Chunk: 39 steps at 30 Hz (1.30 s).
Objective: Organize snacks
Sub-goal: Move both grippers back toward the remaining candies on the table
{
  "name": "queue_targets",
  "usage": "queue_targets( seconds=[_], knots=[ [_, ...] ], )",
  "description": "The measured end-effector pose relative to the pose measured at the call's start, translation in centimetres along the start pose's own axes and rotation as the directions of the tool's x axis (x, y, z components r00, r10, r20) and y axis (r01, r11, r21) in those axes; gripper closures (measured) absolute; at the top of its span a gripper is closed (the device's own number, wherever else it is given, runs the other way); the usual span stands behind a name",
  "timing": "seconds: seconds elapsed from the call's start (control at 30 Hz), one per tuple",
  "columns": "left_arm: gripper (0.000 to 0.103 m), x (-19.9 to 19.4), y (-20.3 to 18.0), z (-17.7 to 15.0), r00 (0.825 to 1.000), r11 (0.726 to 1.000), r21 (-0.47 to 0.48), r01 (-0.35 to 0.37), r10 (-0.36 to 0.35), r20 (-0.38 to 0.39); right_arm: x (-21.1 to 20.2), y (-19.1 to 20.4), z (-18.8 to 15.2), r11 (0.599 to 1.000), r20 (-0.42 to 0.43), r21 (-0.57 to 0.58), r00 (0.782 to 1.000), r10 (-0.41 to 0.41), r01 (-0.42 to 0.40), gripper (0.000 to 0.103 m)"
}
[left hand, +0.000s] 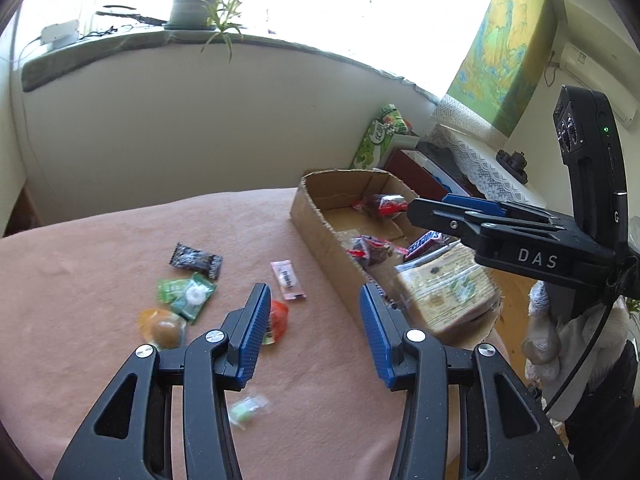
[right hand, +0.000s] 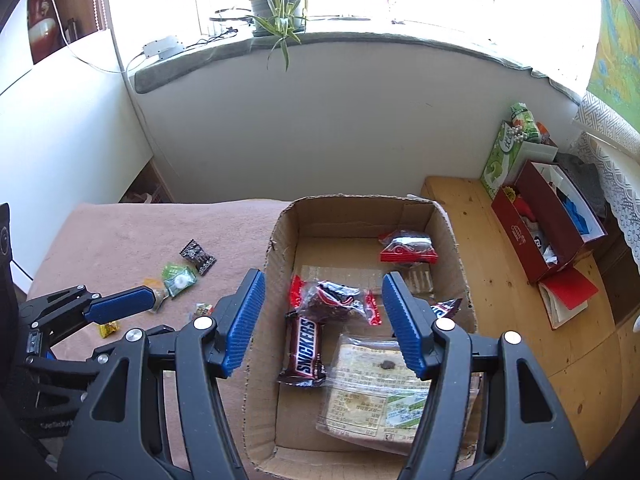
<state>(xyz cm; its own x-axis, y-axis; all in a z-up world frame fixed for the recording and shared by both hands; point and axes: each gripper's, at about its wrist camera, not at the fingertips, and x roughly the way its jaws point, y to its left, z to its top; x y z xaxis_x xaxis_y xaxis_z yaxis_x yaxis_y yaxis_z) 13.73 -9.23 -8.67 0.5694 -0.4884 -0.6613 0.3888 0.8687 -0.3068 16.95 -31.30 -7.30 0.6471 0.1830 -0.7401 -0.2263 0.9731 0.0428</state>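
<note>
Snack sorting is partly done: several packets are boxed, loose sweets are left on the pink-covered counter [left hand: 100,248].

In the open brown cardboard box [right hand: 280,248] a dark Snickers bar [right hand: 302,354], two red-and-clear bagged snacks [right hand: 334,300] and a clear-wrapped pale biscuit pack [right hand: 372,396] are seen. Outside it, a black wrapper [left hand: 196,260], a green sweet packet [left hand: 188,294], a pink sachet [left hand: 286,280] and a few jellies are yet to be collected. The right tongs [right hand: 324,320] are held released over the box, nothing gripped. The left tongs [left hand: 314,334] are spread and empty, with the loose sweets lying just beside and ahead of the left finger.
</note>
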Motion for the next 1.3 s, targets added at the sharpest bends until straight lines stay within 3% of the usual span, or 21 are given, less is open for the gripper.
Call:
queue_targets(
  seconds=[0.23, 0.53, 0.7, 0.87, 0.93, 1.07, 1.3],
  knots=[
    [0.058, -2.7, 6.0, -2.8, 0.994, 0.992, -0.068, -0.108, 0.107, -0.02, 1.4, 5.0, -0.4, 0.993, -0.045, -0.077, 0.996, 0.082, -0.085, 0.039],
    [0.058, -4.5, 10.5, -5.9, 0.981, 0.977, -0.093, -0.19, 0.185, -0.063, 4.4, 11.4, -0.7, 0.968, -0.143, -0.166, 0.975, 0.168, -0.19, 0.039],
    [0.051, -4.3, 11.3, -6.9, 0.975, 0.974, -0.081, -0.21, 0.203, -0.088, 7.7, 13.5, -0.9, 0.955, -0.255, -0.108, 0.936, 0.242, -0.276, 0.039],
    [0.051, -3.4, 11.8, -7.4, 0.972, 0.974, -0.06, -0.218, 0.21, -0.108, 11.2, 14.7, -1.3, 0.948, -0.35, -0.024, 0.891, 0.29, -0.318, 0.039],
    [0.051, -2.9, 11.8, -7.4, 0.971, 0.976, -0.05, -0.214, 0.207, -0.118, 12.5, 15.2, -1.6, 0.945, -0.382, 0.013, 0.871, 0.307, -0.328, 0.039],
    [0.051, -1.8, 11.6, -7.3, 0.968, 0.977, -0.013, -0.211, 0.207, -0.142, 14.7, 16.1, -1.8, 0.949, -0.419, 0.042, 0.857, 0.3, -0.311, 0.039],
    [0.051, -1.2, 11.4, -7.3, 0.966, 0.977, 0.002, -0.215, 0.213, -0.15, 16.4, 17.5, -2.0, 0.963, -0.429, 0.026, 0.867, 0.254, -0.27, 0.039]
  ],
)
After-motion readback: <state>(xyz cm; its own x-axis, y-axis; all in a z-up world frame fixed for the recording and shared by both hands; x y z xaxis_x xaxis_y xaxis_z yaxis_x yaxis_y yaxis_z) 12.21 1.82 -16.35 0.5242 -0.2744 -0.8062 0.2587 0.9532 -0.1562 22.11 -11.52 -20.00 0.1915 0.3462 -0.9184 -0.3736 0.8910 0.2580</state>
